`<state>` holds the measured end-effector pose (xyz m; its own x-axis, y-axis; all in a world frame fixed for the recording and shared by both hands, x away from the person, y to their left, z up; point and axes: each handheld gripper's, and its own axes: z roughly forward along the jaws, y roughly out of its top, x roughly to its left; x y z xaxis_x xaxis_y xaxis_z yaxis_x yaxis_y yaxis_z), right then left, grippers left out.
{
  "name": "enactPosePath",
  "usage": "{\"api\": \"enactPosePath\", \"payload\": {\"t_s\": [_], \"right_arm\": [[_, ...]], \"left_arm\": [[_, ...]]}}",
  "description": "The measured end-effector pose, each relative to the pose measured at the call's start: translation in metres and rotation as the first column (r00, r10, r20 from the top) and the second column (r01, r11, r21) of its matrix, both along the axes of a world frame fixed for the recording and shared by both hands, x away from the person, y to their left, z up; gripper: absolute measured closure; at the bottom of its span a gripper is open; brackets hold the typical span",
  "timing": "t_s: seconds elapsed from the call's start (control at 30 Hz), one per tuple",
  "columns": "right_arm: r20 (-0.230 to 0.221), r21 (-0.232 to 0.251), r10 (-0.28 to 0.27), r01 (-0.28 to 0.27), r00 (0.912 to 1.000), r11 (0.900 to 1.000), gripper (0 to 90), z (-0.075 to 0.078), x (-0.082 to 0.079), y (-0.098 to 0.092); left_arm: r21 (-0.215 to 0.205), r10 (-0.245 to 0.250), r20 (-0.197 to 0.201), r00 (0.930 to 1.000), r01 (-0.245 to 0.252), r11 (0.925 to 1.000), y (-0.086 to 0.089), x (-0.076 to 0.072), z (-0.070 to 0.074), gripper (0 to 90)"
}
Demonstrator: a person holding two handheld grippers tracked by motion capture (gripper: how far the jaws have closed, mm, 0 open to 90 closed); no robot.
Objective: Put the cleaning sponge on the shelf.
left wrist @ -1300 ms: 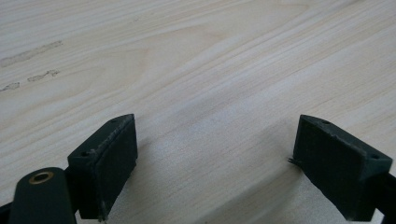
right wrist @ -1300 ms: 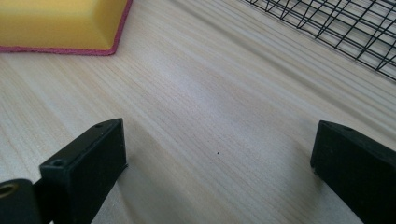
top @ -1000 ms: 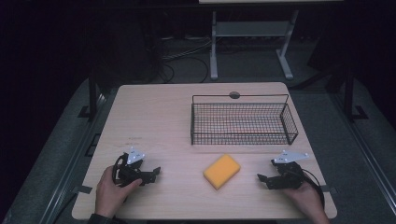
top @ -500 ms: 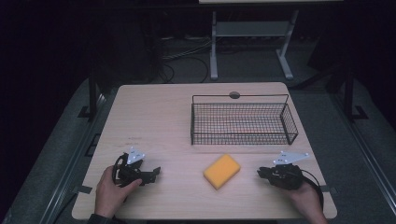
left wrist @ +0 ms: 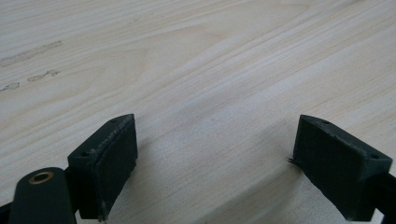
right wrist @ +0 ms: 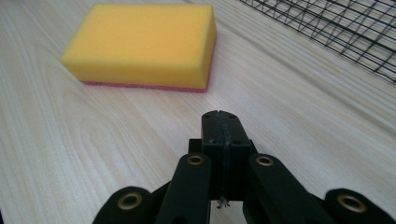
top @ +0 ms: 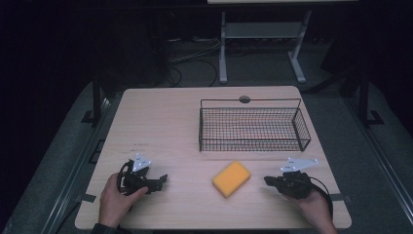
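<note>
A yellow sponge [top: 231, 178] with a thin red underside lies flat on the wooden table [top: 170, 126], near the front and just right of centre. In the right gripper view the sponge [right wrist: 142, 44] sits a short way ahead of my right gripper [right wrist: 222, 122], whose jaws are pressed together with nothing between them. That right gripper [top: 269, 181] rests on the table to the sponge's right, pointing at it. My left gripper [top: 162, 180] lies at the front left, and its jaws stand wide apart over bare wood [left wrist: 219, 140].
A black wire basket [top: 253, 127] stands behind the sponge at the table's right rear, its mesh [right wrist: 336, 28] at the upper right of the right gripper view. A round grommet hole [top: 244, 99] sits at the far edge. A white stand [top: 258, 34] and cables lie on the floor beyond.
My right gripper has edged slightly left toward the sponge. The left gripper and the sponge have stayed where they were.
</note>
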<state>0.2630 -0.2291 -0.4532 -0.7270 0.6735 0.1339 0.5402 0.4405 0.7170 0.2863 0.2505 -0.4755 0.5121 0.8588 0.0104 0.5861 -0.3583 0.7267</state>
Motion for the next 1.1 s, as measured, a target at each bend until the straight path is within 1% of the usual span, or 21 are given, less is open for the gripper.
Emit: {"api": "enactPosePath", "payload": {"t_s": [0.3,0.57,0.6,0.63,0.8,0.9,1.1], "right_arm": [[-0.016,0.002,0.023,-0.023,0.9996,1.0,89.7,0.0,0.003,0.012],[-0.016,-0.006,0.042,-0.042,0.999,0.999,89.7,-0.001,0.008,0.021],[-0.023,-0.01,0.041,-0.041,0.9989,0.999,89.7,-0.001,0.009,0.023],[-0.019,-0.017,0.046,-0.047,0.9987,0.999,89.7,-0.002,0.011,0.024],[-0.034,-0.026,0.051,-0.052,0.9981,0.998,89.7,-0.004,0.015,0.03],[-0.028,-0.034,0.061,-0.062,0.9977,0.997,89.7,-0.005,0.018,0.033],[-0.033,-0.048,0.063,-0.065,0.9975,0.997,89.7,-0.006,0.022,0.037]], "left_arm": [[0.0,0.0,0.0,1.0,0.0,1.0,0.0,0.0,0.0,12.8],[0.0,0.0,0.0,1.0,0.0,1.0,0.0,0.0,0.0,12.8],[0.0,0.0,0.0,1.0,0.0,1.0,0.0,0.0,0.0,12.8],[0.0,0.0,0.0,1.0,0.0,1.0,0.0,0.0,0.0,12.8],[0.0,0.0,0.0,1.0,0.0,1.0,0.0,0.0,0.0,12.8],[0.001,-0.001,0.0,1.0,0.001,1.0,0.0,0.0,0.0,12.8],[0.0,0.0,0.0,1.0,0.0,1.0,0.0,0.0,0.0,12.8]]}}
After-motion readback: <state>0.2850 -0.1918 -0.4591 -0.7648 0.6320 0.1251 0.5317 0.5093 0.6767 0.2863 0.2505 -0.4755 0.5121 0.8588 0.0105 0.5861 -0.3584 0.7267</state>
